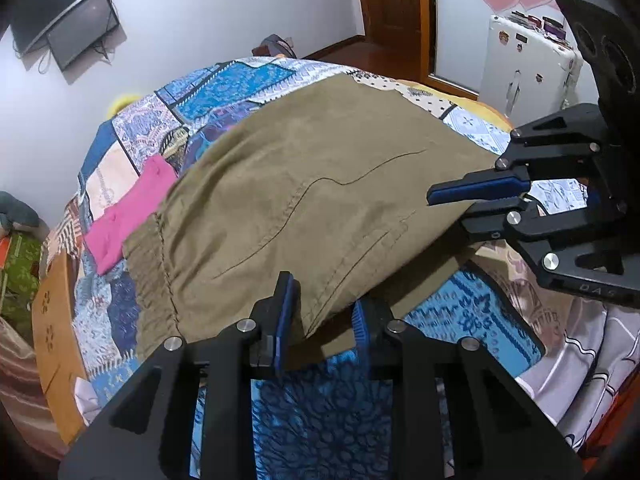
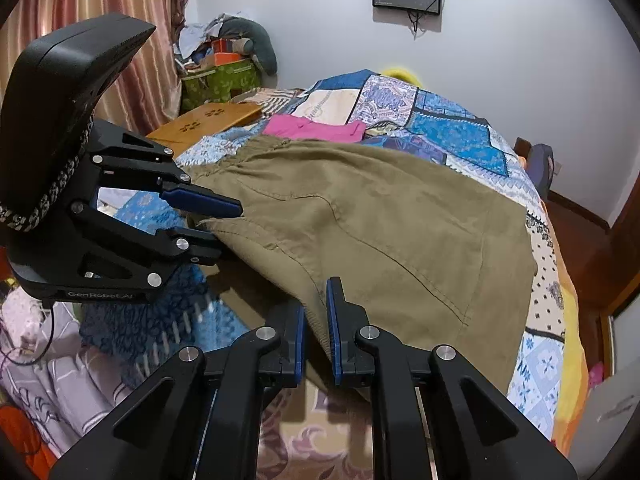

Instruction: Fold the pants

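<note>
The left gripper (image 1: 324, 312) and the right gripper (image 2: 316, 328) are both gripping the near edge of the khaki pants (image 1: 304, 184), each with its blue pads closed on a fold of the cloth: in the left wrist view the fabric edge is passing between the left pads, and the right gripper is seen at the right of the frame with its jaws pinched flat on the same edge; in the right wrist view the hem is running up between the right pads, and the left gripper (image 2: 216, 220) is biting the cloth at the left. The pants are lying spread over the patchwork bedspread (image 1: 248, 80), with the near edge lifted clear of it and the remainder resting flat and stretching away toward the far side of the bed. The long axis of the garment is running left to right: the gathered waistband (image 1: 152, 264) is lying at the left end, nearest the left gripper, and the leg end is lying at the right, nearest the right gripper. The cloth therefore lies ahead of both tools, so the coming fold is judged to be a carry of the held edge away from the operator, toward the far edge. A pink garment (image 1: 128, 216) is lying on the bedspread just beyond the waistband, touching or slightly under it.
</note>
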Motion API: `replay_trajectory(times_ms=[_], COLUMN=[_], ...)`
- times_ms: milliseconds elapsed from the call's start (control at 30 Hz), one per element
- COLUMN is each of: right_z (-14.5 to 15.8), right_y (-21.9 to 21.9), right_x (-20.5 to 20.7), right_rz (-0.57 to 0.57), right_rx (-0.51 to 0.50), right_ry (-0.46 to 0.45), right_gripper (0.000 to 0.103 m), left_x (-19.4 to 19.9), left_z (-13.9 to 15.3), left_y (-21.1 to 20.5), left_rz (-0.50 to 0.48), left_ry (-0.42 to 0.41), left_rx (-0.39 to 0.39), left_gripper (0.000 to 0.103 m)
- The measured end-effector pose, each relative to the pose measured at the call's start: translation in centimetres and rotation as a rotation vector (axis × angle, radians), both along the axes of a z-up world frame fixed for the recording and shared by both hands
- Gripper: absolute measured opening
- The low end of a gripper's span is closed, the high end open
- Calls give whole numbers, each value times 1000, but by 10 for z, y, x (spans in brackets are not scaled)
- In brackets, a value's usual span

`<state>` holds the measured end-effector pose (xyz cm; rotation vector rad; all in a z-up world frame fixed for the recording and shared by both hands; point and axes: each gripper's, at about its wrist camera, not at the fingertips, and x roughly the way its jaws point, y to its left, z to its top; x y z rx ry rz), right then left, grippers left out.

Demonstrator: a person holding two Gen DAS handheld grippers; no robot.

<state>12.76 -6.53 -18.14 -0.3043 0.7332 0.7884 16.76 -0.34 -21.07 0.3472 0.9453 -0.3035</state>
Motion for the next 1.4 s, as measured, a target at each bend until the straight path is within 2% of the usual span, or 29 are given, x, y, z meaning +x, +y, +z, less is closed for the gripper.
replay_trajectory(times_ms=[100,167,367,500,567,667,767,900,1000,1133,1267,1333,1400], right_z=[-6,-7,1,15,22,23,13,-17,-26,-24,-30,-35,-39], right_y=[0,-1,-15,-26,-28,-23,-15,-10,-21,-44,-82,-96,-111], right_x=[0,0,2,-2,0,9,20,33,29,26,29,28,28], right_rz=[-3,-6,-22,-22,-26,-55,-84,-133,-138,-190,-243,-343,-355], right_rx=[-10,-7,41,103,141,160,177,150,154,95,138,39,81], right_ry=[25,45,134,163,161,148,181,263,265,227,275,225,251], right_gripper=[9,14,22,23,24,34,36,36,36,36,34,40,49], left_x=[-1,-2,-15,-29,-30,-17,3,14,6,-8,-13,-14,-14], left_z=[-5,-5,3,20,31,36,25,1,-11,-12,-16,-17,-18], left_y=[2,4,12,17,20,23,29,40,49,59,68,69,68], left_rz=[16,27,21,2,17,75,150,226,222,198,208,220,230], left_ry=[21,31,63,48,14,-4,39,94,103,89,103,100,94], left_rx=[-24,-36,-91,-141,-164,-175,-205,-203,-219,-221,-253,-266,-270], left_gripper=[28,28,41,44,44,44,44,44,44,44,44,44,44])
